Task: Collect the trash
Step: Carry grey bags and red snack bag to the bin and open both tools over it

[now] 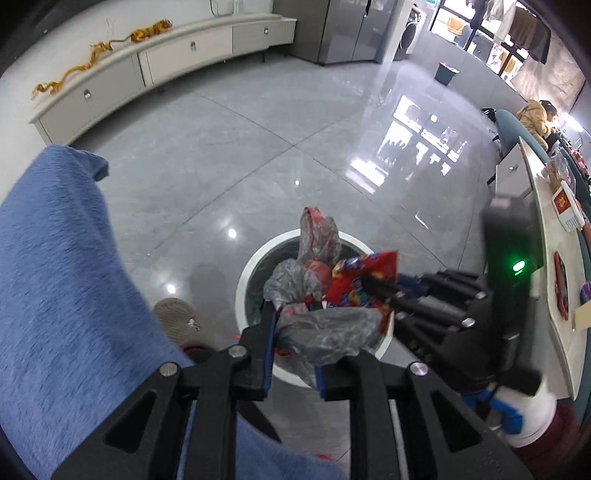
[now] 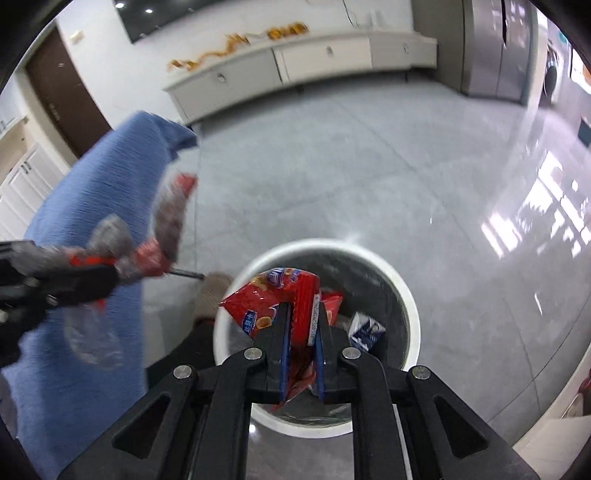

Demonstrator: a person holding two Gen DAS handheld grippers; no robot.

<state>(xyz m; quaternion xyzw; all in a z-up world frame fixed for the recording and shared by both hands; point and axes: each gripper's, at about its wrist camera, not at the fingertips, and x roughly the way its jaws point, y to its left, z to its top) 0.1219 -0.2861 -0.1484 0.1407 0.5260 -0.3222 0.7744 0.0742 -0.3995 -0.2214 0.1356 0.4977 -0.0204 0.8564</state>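
Note:
A white round trash bin (image 1: 245,271) (image 2: 408,299) stands on the grey floor below both grippers. My left gripper (image 1: 295,321) is shut on a crumpled grey plastic bag (image 1: 325,332) with red bits inside, held over the bin; it also shows blurred in the right wrist view (image 2: 110,240). My right gripper (image 2: 303,314) is shut on a red snack wrapper (image 2: 273,291), held over the bin; it also shows in the left wrist view (image 1: 365,284). A small blue and white carton (image 2: 365,328) lies inside the bin.
A blue cloth-covered seat (image 1: 62,277) (image 2: 92,206) is at the left. A long white cabinet (image 1: 155,62) runs along the far wall, a grey fridge (image 1: 351,29) beside it. A white table (image 1: 554,295) with items stands at the right. A shoe (image 1: 177,321) is next to the bin.

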